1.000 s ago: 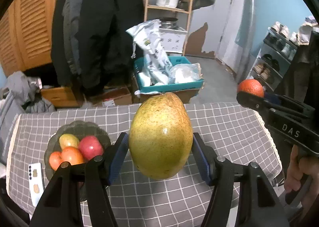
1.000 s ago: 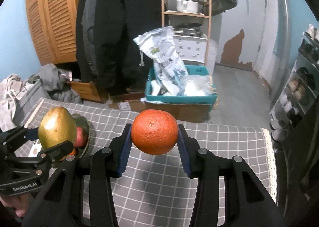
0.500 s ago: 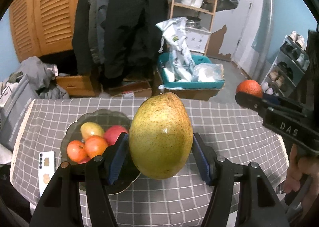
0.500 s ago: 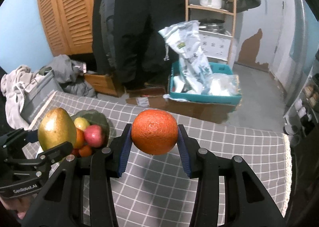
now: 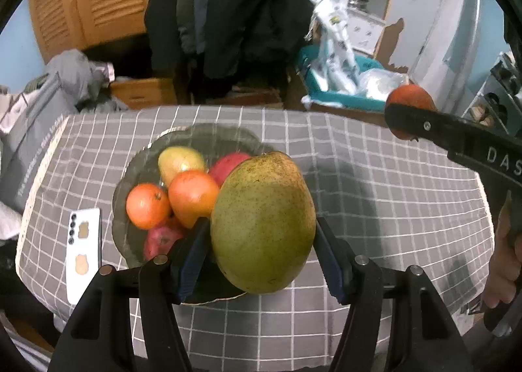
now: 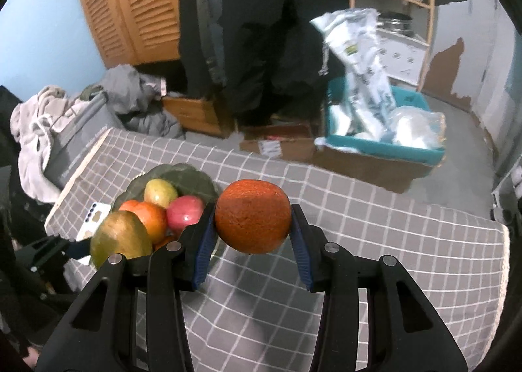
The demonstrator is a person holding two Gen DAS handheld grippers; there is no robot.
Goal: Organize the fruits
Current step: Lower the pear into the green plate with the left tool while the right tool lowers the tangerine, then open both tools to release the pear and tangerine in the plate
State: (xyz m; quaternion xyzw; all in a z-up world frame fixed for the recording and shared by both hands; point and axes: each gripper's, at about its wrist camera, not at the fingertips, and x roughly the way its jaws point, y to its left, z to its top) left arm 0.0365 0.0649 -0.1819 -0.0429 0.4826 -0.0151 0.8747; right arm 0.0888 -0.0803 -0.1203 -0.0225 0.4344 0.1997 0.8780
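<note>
My left gripper (image 5: 262, 254) is shut on a large yellow-green mango (image 5: 263, 222) and holds it above the near right edge of a dark glass plate (image 5: 195, 137). The plate holds several fruits: a small yellow mango (image 5: 179, 160), oranges (image 5: 146, 205) and red apples (image 5: 228, 163). My right gripper (image 6: 253, 241) is shut on an orange (image 6: 253, 220) and holds it above the checked cloth, to the right of the plate (image 6: 182, 176). The mango (image 6: 120, 240) also shows in the right wrist view, and the orange (image 5: 409, 99) in the left wrist view.
A grey checked tablecloth (image 5: 375, 195) covers the table. A white phone (image 5: 83, 241) lies left of the plate. Beyond the table's far edge are a teal bin with bags (image 6: 385, 140), cardboard boxes, hanging coats and a pile of clothes (image 6: 42, 130).
Both grippers have moved left and tilted down toward the plate, each still holding its fruit. The plate now lies just under and beside the mango.
</note>
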